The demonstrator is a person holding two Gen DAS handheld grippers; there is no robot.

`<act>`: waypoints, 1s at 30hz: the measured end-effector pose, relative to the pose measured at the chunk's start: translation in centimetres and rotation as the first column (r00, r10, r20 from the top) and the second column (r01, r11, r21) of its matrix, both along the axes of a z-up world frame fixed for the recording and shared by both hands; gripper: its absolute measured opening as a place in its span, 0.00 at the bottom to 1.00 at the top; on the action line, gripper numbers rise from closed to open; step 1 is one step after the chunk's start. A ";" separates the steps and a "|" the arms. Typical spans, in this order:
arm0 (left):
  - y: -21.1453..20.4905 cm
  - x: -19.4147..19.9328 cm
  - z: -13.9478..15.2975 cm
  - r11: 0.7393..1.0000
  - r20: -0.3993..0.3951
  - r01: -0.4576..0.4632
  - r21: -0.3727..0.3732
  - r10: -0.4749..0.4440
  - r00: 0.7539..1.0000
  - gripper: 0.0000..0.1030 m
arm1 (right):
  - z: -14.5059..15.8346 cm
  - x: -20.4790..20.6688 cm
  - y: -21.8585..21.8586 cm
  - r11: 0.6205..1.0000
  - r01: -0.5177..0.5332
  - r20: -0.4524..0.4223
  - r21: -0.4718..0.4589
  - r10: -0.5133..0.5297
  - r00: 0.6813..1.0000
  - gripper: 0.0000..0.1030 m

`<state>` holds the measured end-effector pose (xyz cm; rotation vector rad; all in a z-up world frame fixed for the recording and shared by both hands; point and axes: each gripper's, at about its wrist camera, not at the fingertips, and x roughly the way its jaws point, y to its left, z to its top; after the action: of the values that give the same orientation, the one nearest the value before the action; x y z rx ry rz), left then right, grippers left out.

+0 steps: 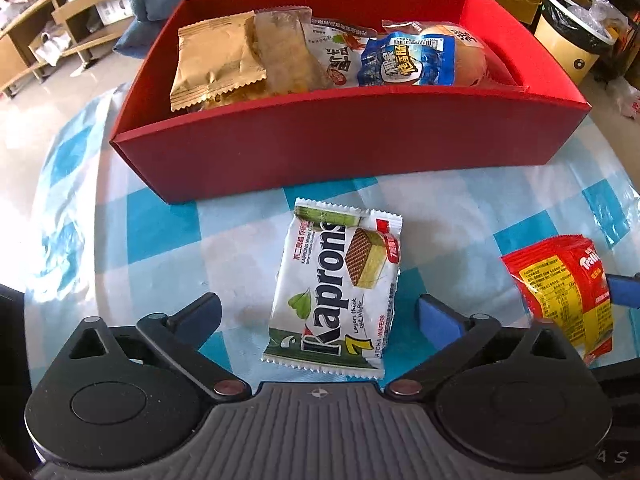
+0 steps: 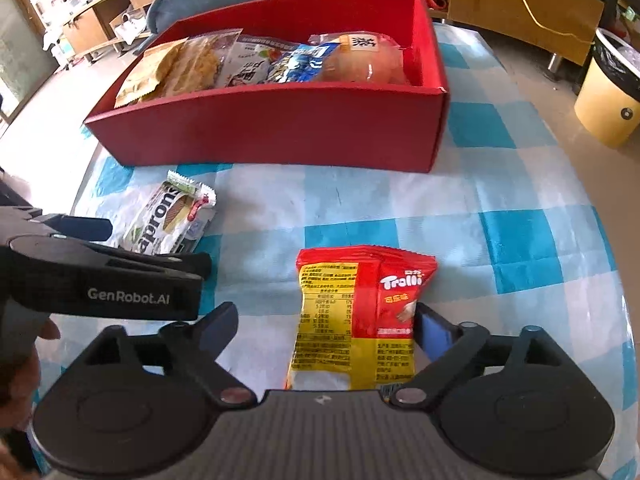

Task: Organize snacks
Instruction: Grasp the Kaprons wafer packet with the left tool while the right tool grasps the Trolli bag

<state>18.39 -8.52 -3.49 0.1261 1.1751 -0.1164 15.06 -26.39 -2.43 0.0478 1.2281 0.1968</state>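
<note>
Blue-checked tablecloth (image 2: 520, 240), red box (image 1: 340, 148), bin (image 2: 612, 92)

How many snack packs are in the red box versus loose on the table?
In the red box: 5 (gold pack, clear pack, white pack, blue pack, wrapped bun)
Loose on the table: 2 (Kaprons wafer pack, red Trolli pack)
Total: 7

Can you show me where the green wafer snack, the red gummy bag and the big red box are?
Kaprons wafer pack (image 1: 336, 292), left wrist view, middle of its front.
Trolli gummy bag (image 2: 356, 316), right wrist view, middle of the bag.
red box (image 1: 340, 144), left wrist view, front wall.
</note>
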 end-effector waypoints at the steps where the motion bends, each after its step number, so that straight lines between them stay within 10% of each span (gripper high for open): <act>1: 0.1 -0.1 0.1 1.000 -0.003 0.001 -0.005 -0.001 1.000 1.00 | -0.1 0.0 0.0 1.000 -0.002 0.001 0.002 0.002 1.000 0.89; 30: 0.6 -0.1 0.0 0.999 -0.006 0.002 -0.034 -0.002 1.000 1.00 | -0.2 0.3 -0.9 0.999 0.033 -0.012 -0.007 -0.033 0.999 0.91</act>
<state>18.29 -7.87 -3.54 0.0971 1.1782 -0.1387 15.36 -27.28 -2.65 0.0632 1.2388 0.1639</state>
